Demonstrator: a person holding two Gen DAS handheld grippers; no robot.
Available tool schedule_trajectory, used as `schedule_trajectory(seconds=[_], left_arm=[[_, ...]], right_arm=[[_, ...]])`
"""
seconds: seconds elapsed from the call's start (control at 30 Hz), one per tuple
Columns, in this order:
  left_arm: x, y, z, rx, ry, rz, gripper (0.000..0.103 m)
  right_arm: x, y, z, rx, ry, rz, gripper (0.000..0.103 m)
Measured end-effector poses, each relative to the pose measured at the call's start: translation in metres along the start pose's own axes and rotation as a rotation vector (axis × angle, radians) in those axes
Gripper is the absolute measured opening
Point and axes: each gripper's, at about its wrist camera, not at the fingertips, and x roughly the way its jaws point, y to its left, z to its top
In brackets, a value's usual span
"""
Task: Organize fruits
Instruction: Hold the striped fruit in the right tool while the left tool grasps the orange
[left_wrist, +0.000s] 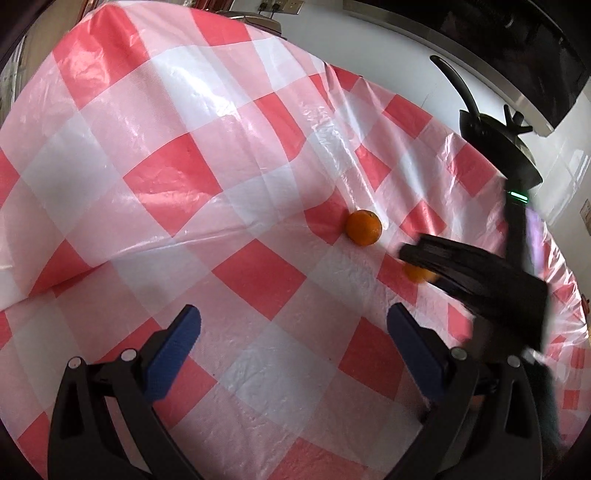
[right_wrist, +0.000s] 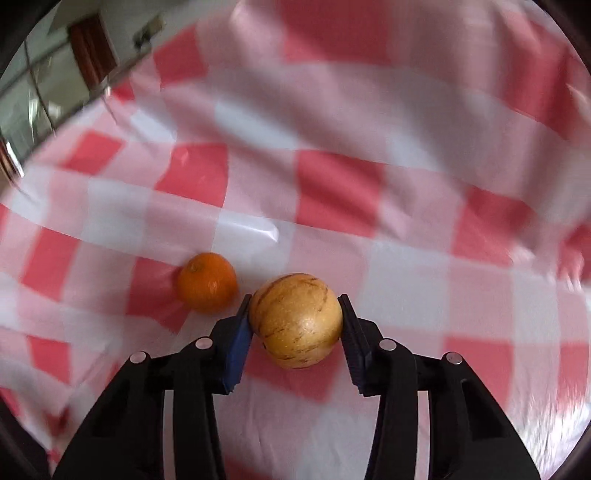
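Left wrist view: the left gripper (left_wrist: 293, 325) stands wide open over the checked tablecloth (left_wrist: 177, 184), gripping nothing. An orange (left_wrist: 364, 227) lies beyond it, to the right; further right the right gripper (left_wrist: 421, 264) covers a second fruit.

Right wrist view: the right gripper (right_wrist: 295, 317) pinches a yellow-brown streaked fruit (right_wrist: 295, 322) between both pads (right_wrist: 239, 343); the orange (right_wrist: 207, 282) sits just beside it, on the left

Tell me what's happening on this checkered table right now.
A person is sorting fruit with two hand-held grippers. The right hand-held gripper has its blue pads against a round yellow-tan fruit with brown streaks, low over the red-and-white checkered plastic tablecloth. A small round orange lies just beside it on the cloth. The left hand-held gripper hangs open and empty.
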Motion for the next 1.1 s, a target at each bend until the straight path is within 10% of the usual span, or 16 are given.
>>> schedule_trajectory(seconds=[0.5,0.83,1.1], left_arm=[[-0.002,-0.01,-0.003,0.075,0.03,-0.022,0.101],[0.039,-0.042,0.015,0.067,0.096,-0.002,0.1],[0.118,-0.101,0.05,0.102,0.121,0.17,0.082]], right_arm=[[-0.118,-0.21,-0.071,0.441,-0.268,-0.193,0.044],[-0.122,-0.214,-0.076,0.467,-0.313,-0.187,0.044],[-0.121,-0.214,-0.075,0.456,-0.302,-0.175,0.044]])
